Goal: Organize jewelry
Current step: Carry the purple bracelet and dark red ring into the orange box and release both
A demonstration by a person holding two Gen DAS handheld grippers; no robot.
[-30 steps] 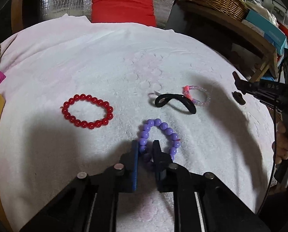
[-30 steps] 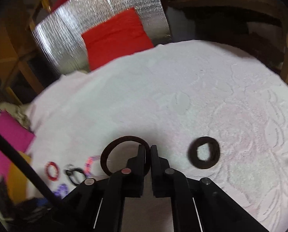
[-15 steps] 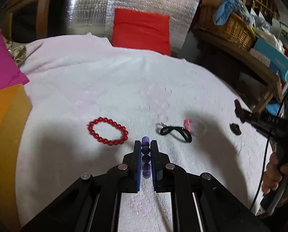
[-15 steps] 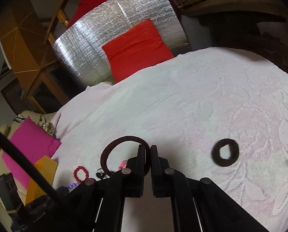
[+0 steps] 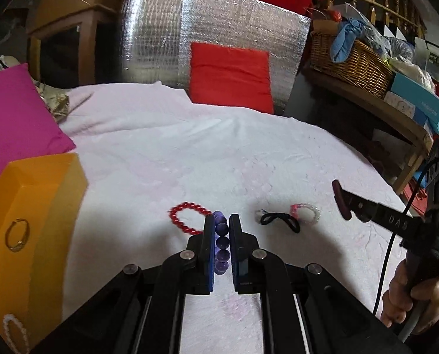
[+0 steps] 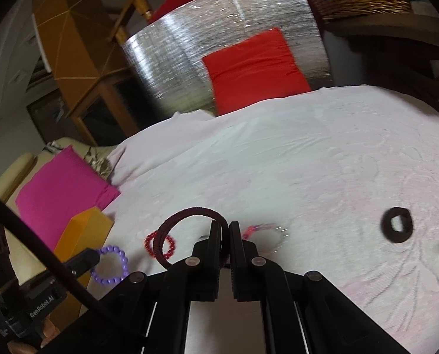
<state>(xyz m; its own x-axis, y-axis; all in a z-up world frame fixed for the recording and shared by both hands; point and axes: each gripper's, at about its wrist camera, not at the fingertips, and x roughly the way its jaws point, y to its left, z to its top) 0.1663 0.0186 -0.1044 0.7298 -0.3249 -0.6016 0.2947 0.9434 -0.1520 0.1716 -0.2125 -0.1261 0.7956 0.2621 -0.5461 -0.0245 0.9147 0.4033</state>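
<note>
My left gripper [image 5: 221,220] is shut on a purple bead bracelet [image 5: 221,243], held off the white cloth. In the right wrist view that purple bracelet [image 6: 111,265] hangs as a loop from the left gripper [image 6: 85,261]. My right gripper [image 6: 225,227] is shut on a dark maroon hair band [image 6: 187,214], whose loop sticks out to the left. On the cloth lie a red bead bracelet [image 5: 187,218], a black hair tie [image 5: 281,222] and a pink and clear bracelet [image 5: 306,212]. The right gripper [image 5: 352,206] shows at the right, a hand on its handle.
An orange box [image 5: 33,206] stands at the left with a thin ring [image 5: 17,234] and a pearl bracelet [image 5: 13,336] in it. A black scrunchie [image 6: 396,228] lies alone at the right. A magenta cushion [image 5: 16,124], a red cushion [image 5: 231,76] and a wicker basket [image 5: 349,62] border the cloth.
The left gripper closed on the purple bracelet and lifted it off the cloth; the orange box came into view. The right gripper carried the maroon hair band leftward, away from the black scrunchie.
</note>
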